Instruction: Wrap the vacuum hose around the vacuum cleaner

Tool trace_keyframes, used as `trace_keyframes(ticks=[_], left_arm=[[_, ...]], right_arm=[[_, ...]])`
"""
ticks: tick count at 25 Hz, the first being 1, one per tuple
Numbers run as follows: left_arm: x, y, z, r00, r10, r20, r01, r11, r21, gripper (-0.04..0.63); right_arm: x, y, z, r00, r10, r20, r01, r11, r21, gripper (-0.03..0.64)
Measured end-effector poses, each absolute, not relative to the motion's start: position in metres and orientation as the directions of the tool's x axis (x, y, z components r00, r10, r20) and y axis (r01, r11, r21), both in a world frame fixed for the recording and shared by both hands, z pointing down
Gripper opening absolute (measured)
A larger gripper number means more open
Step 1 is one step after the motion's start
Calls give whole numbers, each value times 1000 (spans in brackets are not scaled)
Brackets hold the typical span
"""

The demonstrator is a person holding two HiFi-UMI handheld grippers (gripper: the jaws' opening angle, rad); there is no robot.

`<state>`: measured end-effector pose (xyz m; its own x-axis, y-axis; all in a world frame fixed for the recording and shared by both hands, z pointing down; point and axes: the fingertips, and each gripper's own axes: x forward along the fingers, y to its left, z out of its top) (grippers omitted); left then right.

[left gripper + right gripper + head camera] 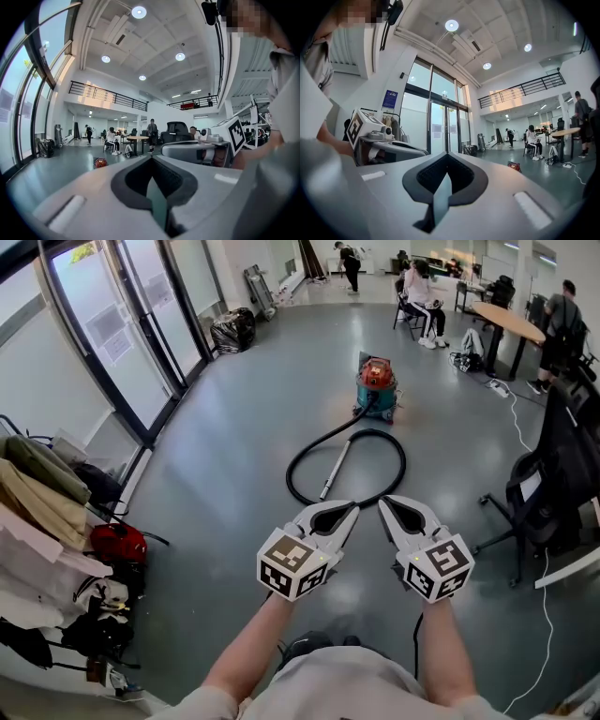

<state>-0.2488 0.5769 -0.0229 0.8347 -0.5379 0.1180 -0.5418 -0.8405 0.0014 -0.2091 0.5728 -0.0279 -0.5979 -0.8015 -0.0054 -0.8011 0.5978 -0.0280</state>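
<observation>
I read this place as a large open-plan office hall. Indicators:

- a smooth grey polished floor (pixel 234 427)
- tall dark-framed glass doors (pixel 122 334)
- a wooden-topped work table (pixel 506 320) with a seated person (pixel 419 294) nearby
- a black swivel office chair (pixel 534 498)
- a black-railed upper gallery (pixel 103 91)
- round recessed ceiling lights (pixel 138 12)

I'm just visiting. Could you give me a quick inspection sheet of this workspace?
Surface: smooth grey floor.
Job's things: teal-and-red drum vacuum cleaner standing; its black hose lies looped on the floor, silver metal wand inside the loop; not wrapped.
Clutter: black rubbish bag by glass doors; coats and red bag at left.
Grippers: left tongs and right tongs shut, empty.
Cables: white cable trailing at right.
Surroundings: people around wooden table; black office chair.
</observation>
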Motion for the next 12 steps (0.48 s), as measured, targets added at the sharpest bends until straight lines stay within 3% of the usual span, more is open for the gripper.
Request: trace_keyframes(ticks=[12], left_arm=[[-242,507,-3,823,-550,142,-557,-830,17,3]], right_arm=[[-199,501,-11,-610,-792,10,-792,609,-39,25]])
